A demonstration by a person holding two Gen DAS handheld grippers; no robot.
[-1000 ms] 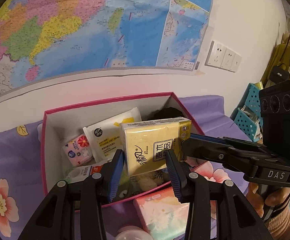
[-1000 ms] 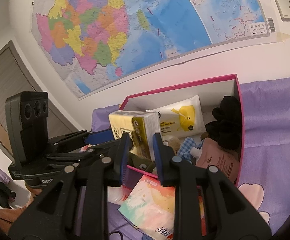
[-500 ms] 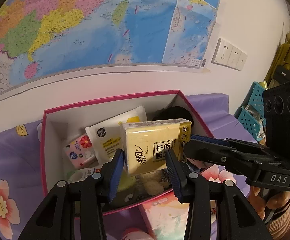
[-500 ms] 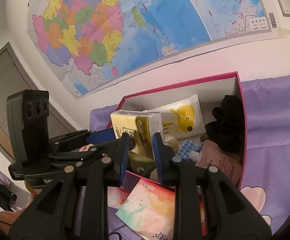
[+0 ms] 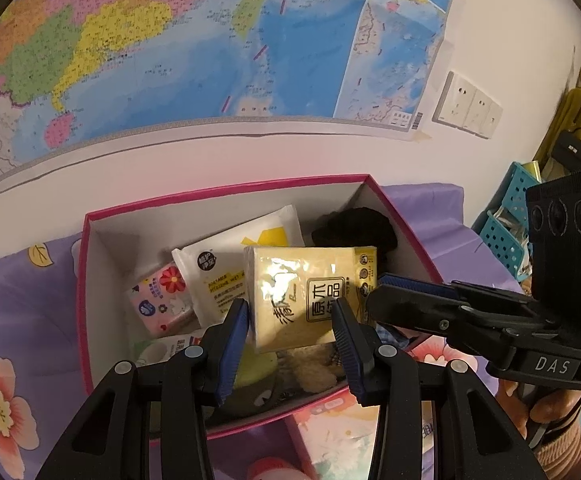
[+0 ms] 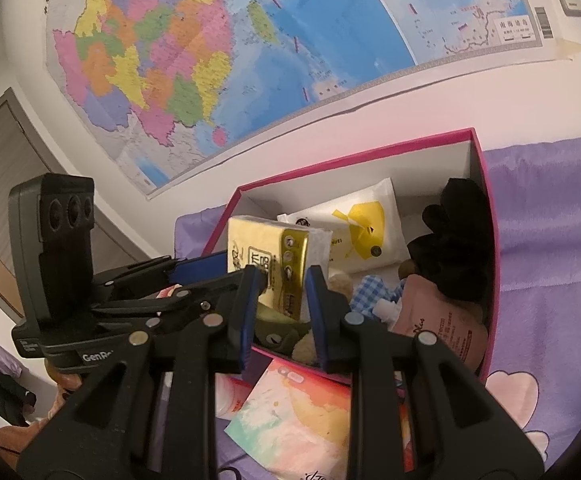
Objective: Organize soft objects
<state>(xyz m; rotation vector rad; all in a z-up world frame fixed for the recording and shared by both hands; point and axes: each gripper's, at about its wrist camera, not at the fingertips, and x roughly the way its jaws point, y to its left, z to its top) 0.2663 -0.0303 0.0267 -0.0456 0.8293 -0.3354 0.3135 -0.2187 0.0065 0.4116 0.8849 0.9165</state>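
Yellow tissue pack [image 5: 310,296] now lower over the pink box [image 5: 226,196], clamped between both the left gripper [image 5: 290,328] and right gripper [image 6: 282,292]; release presumably near.

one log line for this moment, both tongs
left tongs: shut on tissue pack | right tongs: shut on tissue pack | pack: above pink box

- The left gripper [image 5: 290,322] clamps the yellow tissue pack [image 5: 310,280] across its width.
- The right gripper [image 6: 281,294] pinches the same pack's end, fingers narrowly spaced.
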